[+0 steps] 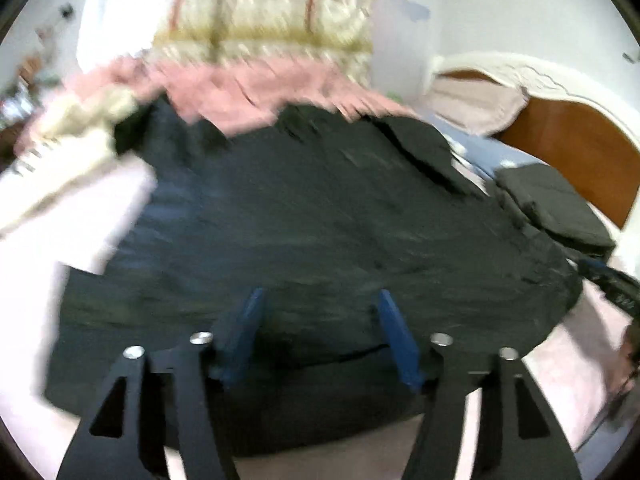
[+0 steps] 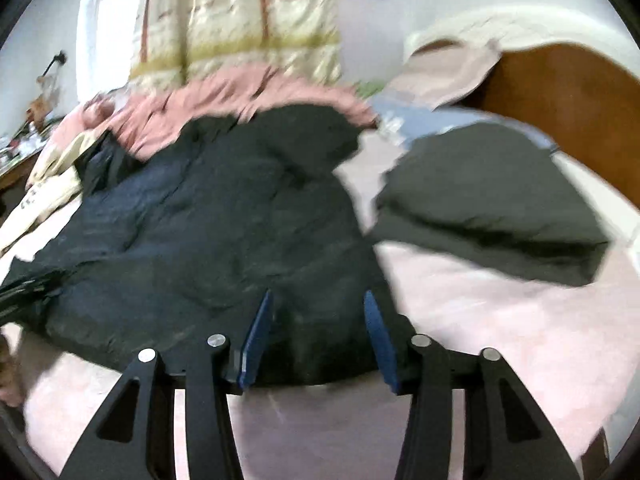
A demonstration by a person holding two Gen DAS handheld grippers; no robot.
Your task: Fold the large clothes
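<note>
A large dark garment (image 1: 304, 216) lies spread over a pale pink bedsheet (image 1: 360, 452); it also fills the left half of the right wrist view (image 2: 208, 232). My left gripper (image 1: 320, 300) hovers open over the garment's near edge, blue pads apart, no cloth pinched. My right gripper (image 2: 318, 300) is open too, over the garment's near right corner, with nothing pressed between its pads. A second dark garment (image 2: 484, 204), folded into a neat rectangle, rests to the right near the headboard, also visible in the left wrist view (image 1: 556, 204). Both pictures are motion-blurred.
A rumpled pink blanket (image 2: 224, 100) and cream bedding (image 1: 68, 136) lie beyond the garment. A brown wooden headboard (image 2: 568, 112) with a pillow (image 2: 444, 76) stands at the right. A patterned curtain (image 1: 264, 12) hangs behind. The other gripper's dark tip (image 2: 28, 288) shows at the left edge.
</note>
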